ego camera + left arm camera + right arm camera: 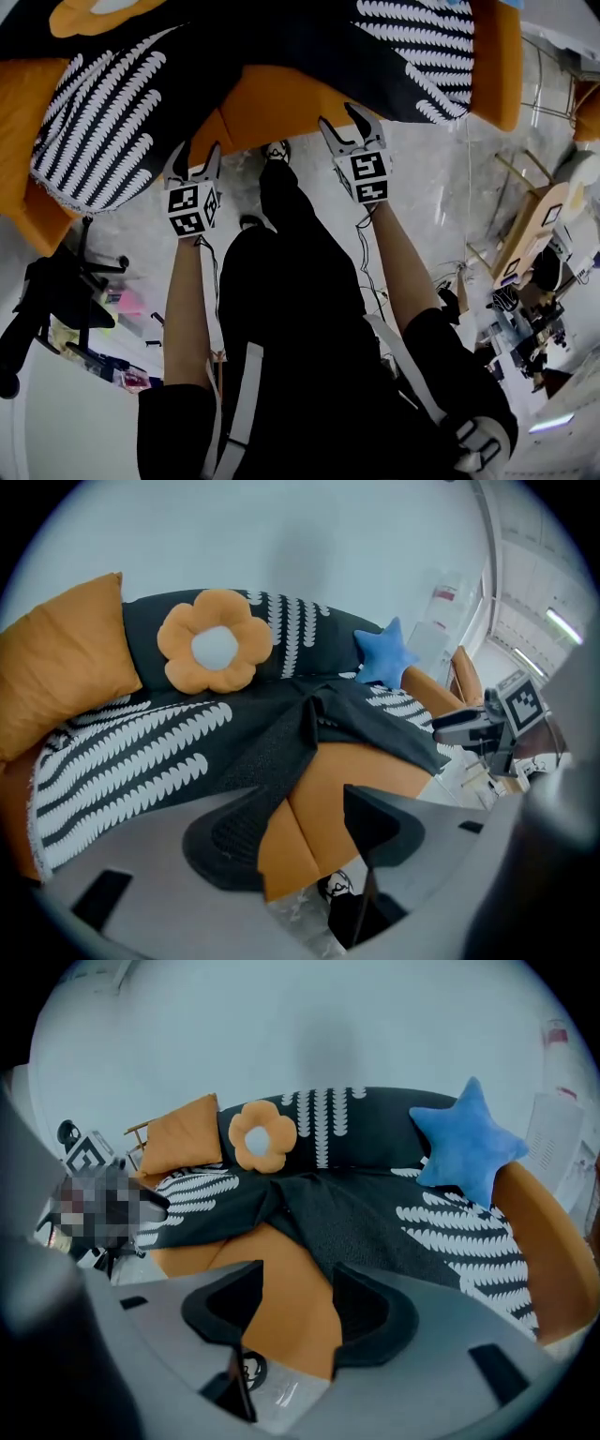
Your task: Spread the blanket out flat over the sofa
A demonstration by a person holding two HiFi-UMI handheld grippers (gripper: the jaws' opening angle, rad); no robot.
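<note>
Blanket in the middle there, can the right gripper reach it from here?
Probably yes. The right gripper has its jaws apart and empty. The drooping edge of the blanket lies just ahead of it, over the bare front of the sofa, with nothing between them.

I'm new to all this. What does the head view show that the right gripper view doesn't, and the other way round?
Only the head view: the person's legs, forearms, and the right gripper seen from outside, fingers apart. Only the right gripper view: the pale wall and the whole blue star cushion. Both: the bunched black-and-white blanket on the orange sofa.
</note>
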